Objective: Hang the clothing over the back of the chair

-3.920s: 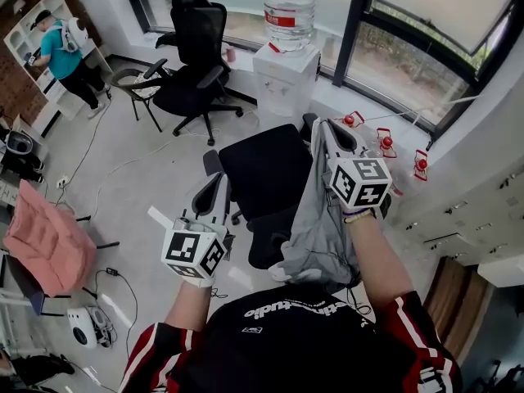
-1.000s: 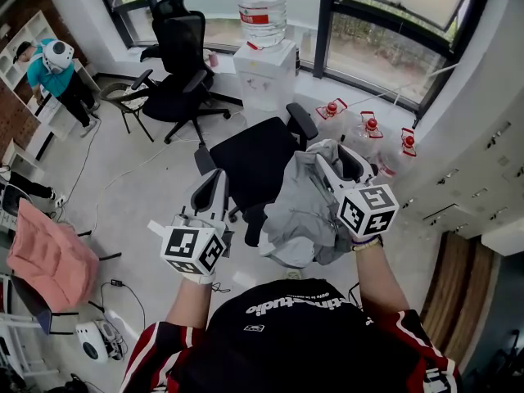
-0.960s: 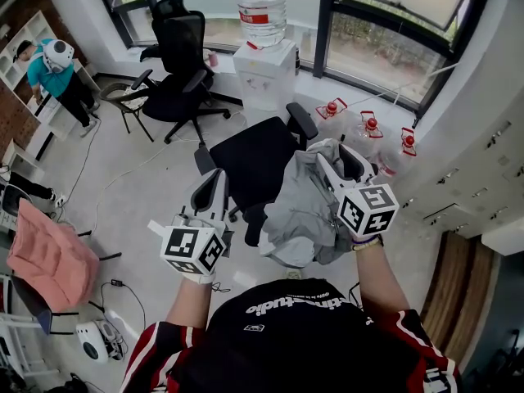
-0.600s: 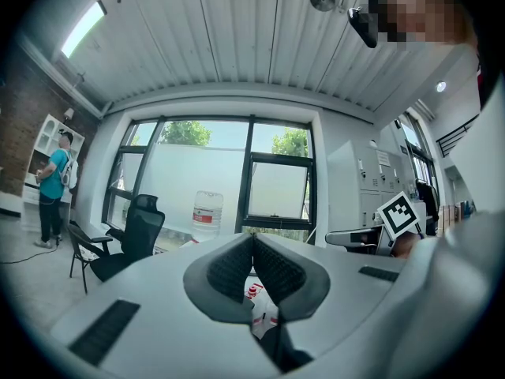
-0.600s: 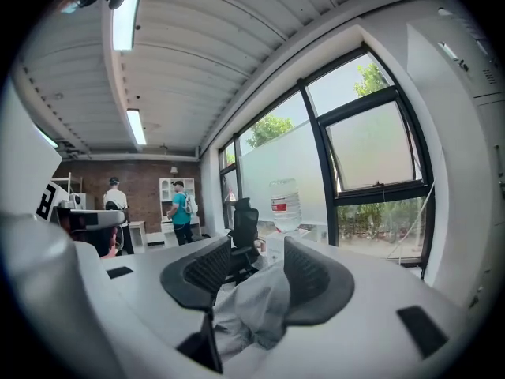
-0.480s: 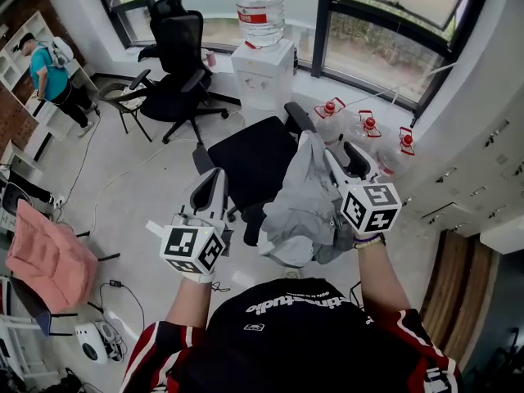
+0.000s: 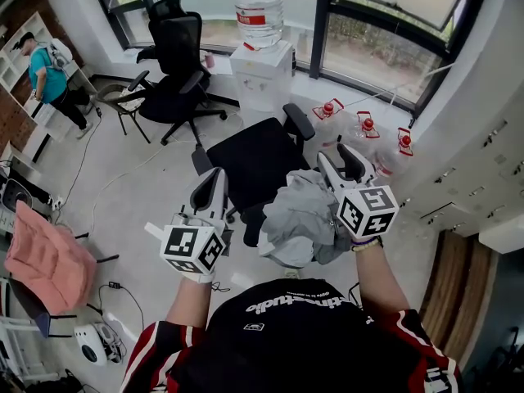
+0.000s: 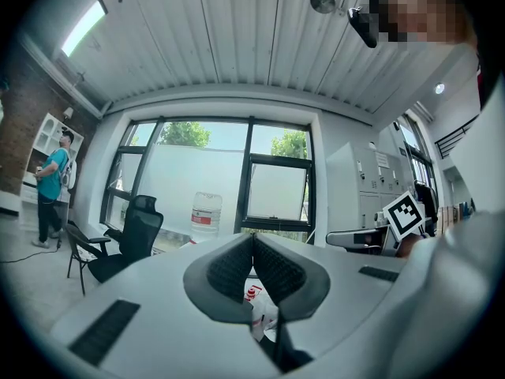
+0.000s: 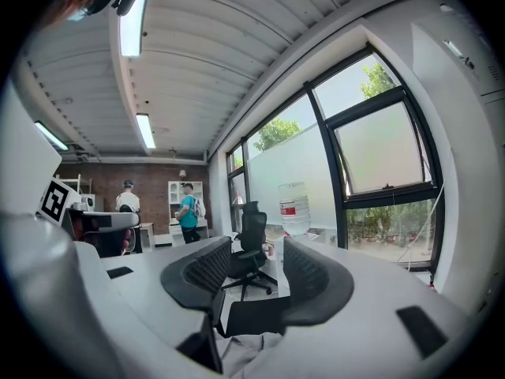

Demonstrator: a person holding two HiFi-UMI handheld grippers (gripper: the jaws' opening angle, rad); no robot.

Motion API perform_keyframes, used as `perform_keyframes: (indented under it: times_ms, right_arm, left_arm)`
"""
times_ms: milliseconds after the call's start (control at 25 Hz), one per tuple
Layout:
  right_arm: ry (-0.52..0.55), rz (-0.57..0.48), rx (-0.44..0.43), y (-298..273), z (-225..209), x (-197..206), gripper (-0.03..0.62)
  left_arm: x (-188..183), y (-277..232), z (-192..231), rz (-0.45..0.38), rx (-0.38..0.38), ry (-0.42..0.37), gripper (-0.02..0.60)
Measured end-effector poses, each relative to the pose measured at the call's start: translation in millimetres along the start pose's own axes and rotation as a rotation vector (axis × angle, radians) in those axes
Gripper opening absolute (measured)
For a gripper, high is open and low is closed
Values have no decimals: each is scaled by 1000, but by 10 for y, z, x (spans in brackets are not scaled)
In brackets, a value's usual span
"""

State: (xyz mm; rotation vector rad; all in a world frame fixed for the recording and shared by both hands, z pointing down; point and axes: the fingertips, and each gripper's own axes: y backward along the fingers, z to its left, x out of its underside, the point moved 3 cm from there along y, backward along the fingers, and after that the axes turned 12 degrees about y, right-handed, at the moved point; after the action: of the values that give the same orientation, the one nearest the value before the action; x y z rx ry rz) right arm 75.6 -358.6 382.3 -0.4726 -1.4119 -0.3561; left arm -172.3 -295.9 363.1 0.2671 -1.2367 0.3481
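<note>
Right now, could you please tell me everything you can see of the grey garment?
The grey garment is light grey, thin, soft-looking fabric, bunched into a creased heap rather than spread out. It sits close against the right gripper, at the near edge of the black office chair, apparently on the chair's back, though the cloth hides that part. In the right gripper view its folds show low beneath the jaws, which stand apart and do not pinch it.

My head cam steep down over chair [image 7: 258,160], both gripper cams level toward windows [image 8: 276,192], all share the jug [image 7: 259,2]
</note>
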Motion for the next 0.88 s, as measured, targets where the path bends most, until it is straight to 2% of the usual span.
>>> perform_keyframes:
  times_ms: [200,520,880]
  right_arm:
    - [-1,-24,5,10,33,-37,201]
    - [-7,-76,34,92,85,-107,132]
    - [-21,-99,60,133,120,-60,83]
  left_arm:
    - [-18,20,33,-10,-7,-3,23]
    - [-73,80,64,-34,-44,-29,25]
    - [-94,133,139,-68,-100,-45,23]
